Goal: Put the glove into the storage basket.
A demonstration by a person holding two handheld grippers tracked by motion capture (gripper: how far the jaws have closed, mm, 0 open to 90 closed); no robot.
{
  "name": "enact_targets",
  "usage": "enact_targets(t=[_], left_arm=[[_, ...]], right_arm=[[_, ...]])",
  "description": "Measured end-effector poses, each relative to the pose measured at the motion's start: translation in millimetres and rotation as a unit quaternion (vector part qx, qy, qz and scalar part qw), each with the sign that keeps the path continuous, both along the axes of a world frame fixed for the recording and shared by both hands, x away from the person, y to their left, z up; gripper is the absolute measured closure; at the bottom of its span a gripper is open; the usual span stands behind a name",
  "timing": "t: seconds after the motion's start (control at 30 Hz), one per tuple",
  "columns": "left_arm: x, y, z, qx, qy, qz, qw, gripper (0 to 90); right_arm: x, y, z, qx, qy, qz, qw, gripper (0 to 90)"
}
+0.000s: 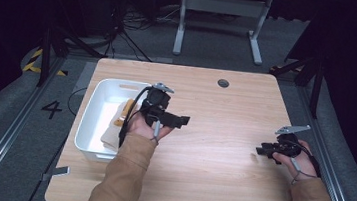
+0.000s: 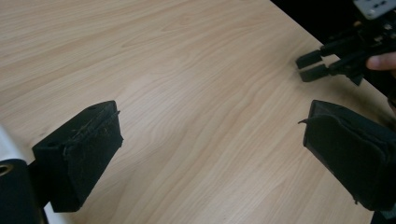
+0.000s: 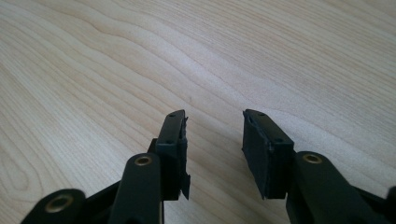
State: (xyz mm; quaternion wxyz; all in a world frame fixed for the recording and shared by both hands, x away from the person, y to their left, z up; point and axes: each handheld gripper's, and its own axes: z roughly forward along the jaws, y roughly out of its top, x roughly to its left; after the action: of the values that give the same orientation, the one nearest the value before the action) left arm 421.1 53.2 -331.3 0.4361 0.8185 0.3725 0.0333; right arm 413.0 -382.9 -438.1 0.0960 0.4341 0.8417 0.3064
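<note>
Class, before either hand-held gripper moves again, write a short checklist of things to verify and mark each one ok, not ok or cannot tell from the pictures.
1. Left hand-held gripper empty: ok, jaws wide apart with bare wood between them.
2. Right hand-held gripper empty: ok, jaws partly open, nothing between them.
3. Two grippers apart: ok, a wide stretch of table lies between them.
4. White bin fully on the table: ok, it sits near the left edge.
5. Tan items in the bin settled inside: ok, though what they are, cannot tell.
6. Left cable free of the bin: cannot tell.
</note>
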Motion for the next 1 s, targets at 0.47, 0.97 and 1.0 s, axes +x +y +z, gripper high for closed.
enact_targets(t=[0.47,0.97,1.0], left_arm=[[-12.7,-24.3,-44.2,-0.025,-0.03,-0.101,0.9942,7.0],[-35.1,-62.8,-98.3,0.016,-0.007,-0.142,0.9897,7.4],[-35.1,-65.4,-102.3,0.021,-0.005,-0.144,0.9893,7.4]], right_arm=[[-0.5,-1.9,1.9,-0.002,-0.008,0.0,1.0,59.9],[-1.2,9.1,-2.1,-0.009,-0.011,0.025,0.9996,59.0],[-1.3,9.6,-2.4,-0.009,-0.011,0.027,0.9995,59.0]])
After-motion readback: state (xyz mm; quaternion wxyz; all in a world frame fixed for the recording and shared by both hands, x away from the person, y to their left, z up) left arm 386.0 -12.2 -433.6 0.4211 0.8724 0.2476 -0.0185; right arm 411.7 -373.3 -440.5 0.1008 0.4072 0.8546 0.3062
